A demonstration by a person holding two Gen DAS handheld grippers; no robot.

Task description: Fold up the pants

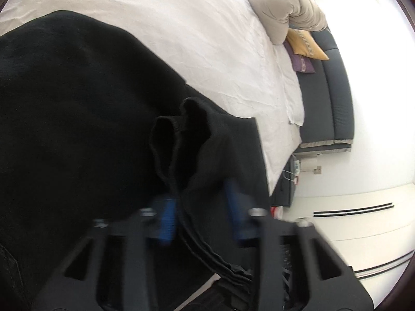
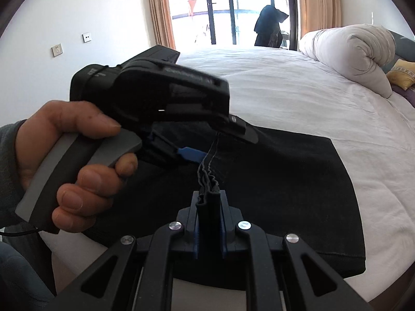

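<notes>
Black pants (image 2: 272, 181) lie spread across the near edge of the white bed (image 2: 285, 90), partly folded. The right tool (image 2: 210, 204) is clamped on a bunched hem edge; the left tool (image 1: 199, 207), just beyond it to the left, pinches the same edge, jaws partly apart

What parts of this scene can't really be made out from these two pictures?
- Left wrist view: the left tool is motion-blurred, and fabric covers its fingertips.
- Left wrist view: the pants run off the left edge; their full shape is hidden.
- Right wrist view: the right tool hides the pants' near edge.
- Right wrist view: the balcony is overexposed.
</notes>
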